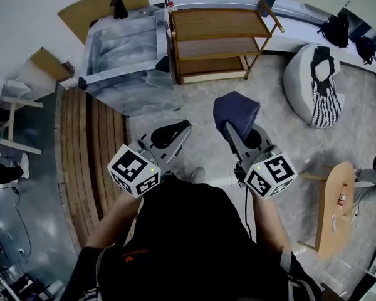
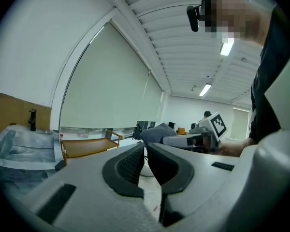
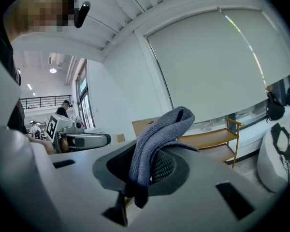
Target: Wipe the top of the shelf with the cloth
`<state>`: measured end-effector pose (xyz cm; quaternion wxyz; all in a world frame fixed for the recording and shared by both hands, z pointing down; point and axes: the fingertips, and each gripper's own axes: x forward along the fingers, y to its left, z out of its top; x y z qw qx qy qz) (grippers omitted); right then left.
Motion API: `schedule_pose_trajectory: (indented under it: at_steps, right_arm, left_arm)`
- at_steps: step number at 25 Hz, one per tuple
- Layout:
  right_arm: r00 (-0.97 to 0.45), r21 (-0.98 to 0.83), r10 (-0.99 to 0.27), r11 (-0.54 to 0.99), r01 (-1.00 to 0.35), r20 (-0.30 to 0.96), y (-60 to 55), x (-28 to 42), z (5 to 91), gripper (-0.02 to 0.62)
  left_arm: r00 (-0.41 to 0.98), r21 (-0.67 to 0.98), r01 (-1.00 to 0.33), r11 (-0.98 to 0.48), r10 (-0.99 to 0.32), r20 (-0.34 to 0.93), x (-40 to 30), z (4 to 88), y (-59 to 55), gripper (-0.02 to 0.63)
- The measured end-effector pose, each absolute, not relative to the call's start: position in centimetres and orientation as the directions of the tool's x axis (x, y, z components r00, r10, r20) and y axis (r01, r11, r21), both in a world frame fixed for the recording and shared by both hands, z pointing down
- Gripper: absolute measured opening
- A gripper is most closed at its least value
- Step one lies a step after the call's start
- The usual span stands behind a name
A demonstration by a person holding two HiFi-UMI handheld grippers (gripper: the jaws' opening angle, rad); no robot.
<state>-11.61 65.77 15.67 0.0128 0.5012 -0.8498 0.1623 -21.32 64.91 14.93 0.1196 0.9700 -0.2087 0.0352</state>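
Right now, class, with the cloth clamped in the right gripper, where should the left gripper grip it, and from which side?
Grip the cloth by the looped hump standing free above the fingers of the right gripper. The left gripper, shut and empty, should open and come in from the left, over those fingers; the hanging tail looks too short.
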Motion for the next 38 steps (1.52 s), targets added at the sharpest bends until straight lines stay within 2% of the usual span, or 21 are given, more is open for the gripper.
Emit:
schedule_pose_trajectory:
  at_steps: [18,38]
  right_arm:
    - [-0.497,-0.268,-0.841,0.438,-0.858,0.215,60.4,-6.8,17.9,0.057]
    - [-0.485,-0.301,-0.826,0.402,-0.865,0.289,41.8,-2.4,22.5,0.057]
  left_arm:
    - [0.906,0.237,-0.424,-0.874,-0.406,0.124,-16.9,17.0,58.7,0.035]
    - [0.913,0.269,-0.404,-0.874,-0.370,0.169,-12.1,21.1,39.1,0.035]
